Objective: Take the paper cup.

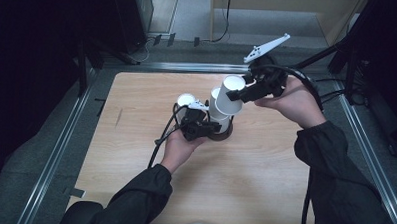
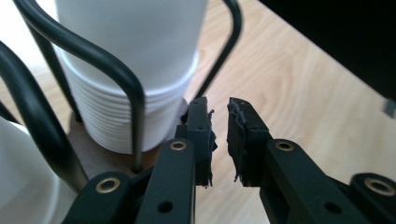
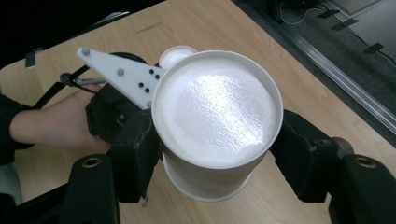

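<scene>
**One paper cup off the stack, held up in my right fingers**

I have a white paper cup (image 1: pixel 230 95) in my right gripper (image 1: pixel 244 92). It is up in the air, above the far right part of the worktop (image 1: pixel 264 184), tipped on its side. It sits just above and to the right of the stack of cups (image 1: pixel 217 112) in the wire cup holder (image 1: pixel 220 134).

I think this cup is very light and thin. It will bend if I press hard, so a soft squeeze is best. The wall looks smooth and could slip. The best place to hold it is on the side wall, near the rolled rim or near the bottom, where the paper is stiffer.

In the right gripper view, my right fingers (image 3: pixel 133 154) press on both sides of the cup (image 3: pixel 217 123), one on each side of the wall. They are closed on it, and the cup keeps its round shape, so I judge the squeeze is not too hard.

My left gripper (image 1: pixel 202 126) is low, just to the left of the holder, in the middle of the worktop. In the left gripper view, the left fingers (image 2: pixel 201 140) are close together with a thin gap between them. Nothing is in that gap. They sit right beside the wooden base (image 2: pixel 100 156) and a black wire (image 2: pixel 130 100) of the holder, near the bottom of the stack (image 2: pixel 128 109). I cannot tell if they touch the base.

Another white cup (image 1: pixel 186 100) stands just to the left of the holder.
</scene>
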